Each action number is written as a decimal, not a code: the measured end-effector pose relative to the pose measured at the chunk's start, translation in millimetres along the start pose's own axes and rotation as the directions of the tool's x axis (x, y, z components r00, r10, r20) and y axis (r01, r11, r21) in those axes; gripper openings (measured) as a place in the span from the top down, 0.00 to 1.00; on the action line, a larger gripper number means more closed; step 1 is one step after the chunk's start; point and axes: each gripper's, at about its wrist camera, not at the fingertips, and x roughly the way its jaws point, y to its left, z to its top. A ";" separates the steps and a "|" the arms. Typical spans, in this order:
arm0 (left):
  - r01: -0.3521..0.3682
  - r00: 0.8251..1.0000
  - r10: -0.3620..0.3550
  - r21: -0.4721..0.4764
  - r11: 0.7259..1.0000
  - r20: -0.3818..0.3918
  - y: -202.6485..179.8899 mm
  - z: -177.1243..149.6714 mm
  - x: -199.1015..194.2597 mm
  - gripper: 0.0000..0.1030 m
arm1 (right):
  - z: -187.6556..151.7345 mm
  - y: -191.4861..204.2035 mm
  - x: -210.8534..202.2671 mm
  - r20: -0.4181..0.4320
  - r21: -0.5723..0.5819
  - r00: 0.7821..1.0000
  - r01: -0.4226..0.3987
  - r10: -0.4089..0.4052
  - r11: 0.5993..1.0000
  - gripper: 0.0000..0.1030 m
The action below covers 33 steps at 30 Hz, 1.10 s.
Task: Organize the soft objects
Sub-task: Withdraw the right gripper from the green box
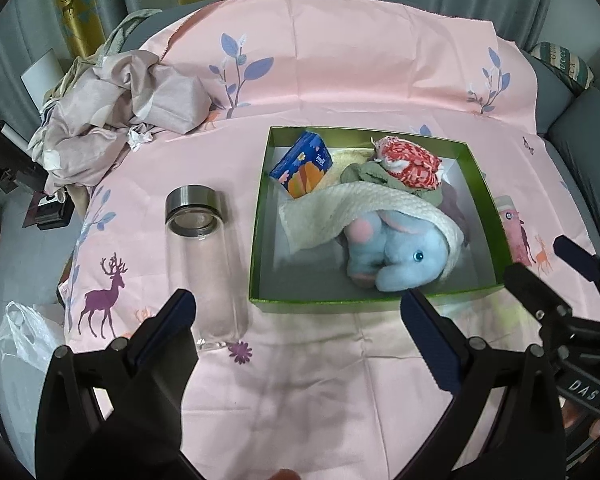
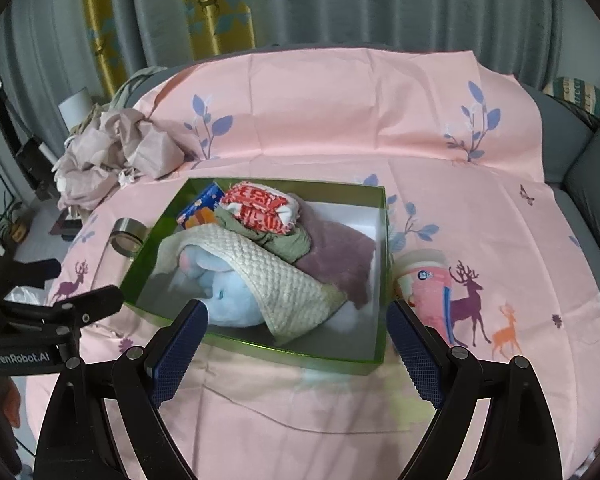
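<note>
Nearest the cameras, both hand-held tools hang over the pink printed sheet (image 1: 300, 380) with nothing between their pads: the left gripper (image 1: 296, 312) stands spread wide and released, and the right gripper (image 2: 296, 330) likewise has its jaws apart and empty, just short of the near wall of the green box (image 2: 260, 350). Beside the left one lies a clear glass bottle (image 1: 204, 264) with a metal cap, on its side just left of the box; from the right wrist only its cap peeks past the box wall. Inside the box, the blue plush elephant (image 1: 396, 256) lies at the near side, half buried under a cream knitted cloth (image 2: 276, 284) — its body is mostly hidden. Behind it sit a green cloth (image 2: 284, 238) topped by a red-and-white patterned bundle (image 1: 410, 162), a mauve fluffy piece (image 2: 340, 264) largely covered, and a blue-and-orange packet (image 1: 302, 164) leaning in the far left corner. Right of the box lies a pink tube-like item (image 2: 428, 284) — in the left view it is cut off by the box wall. Farther back, a crumpled heap of pale fabric (image 1: 112, 120) sits at the sheet's left edge, with curtains (image 2: 340, 4) beyond.
</note>
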 end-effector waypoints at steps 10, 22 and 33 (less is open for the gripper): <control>-0.011 1.000 0.011 -0.009 1.000 0.003 -2.1 -1.6 -8.7 0.01 | 4.0 -0.4 -12.5 -0.005 0.018 1.000 0.009 -0.008 1.000 0.12; -0.020 1.000 0.020 -0.015 1.000 -0.005 1.4 -0.1 -9.1 0.01 | 7.3 3.5 -11.8 -0.004 0.005 1.000 0.001 -0.001 1.000 0.12; -0.027 1.000 0.027 -0.010 1.000 -0.011 0.5 0.5 -3.7 0.01 | 8.5 4.6 -10.0 -0.005 0.004 1.000 0.003 -0.003 1.000 0.11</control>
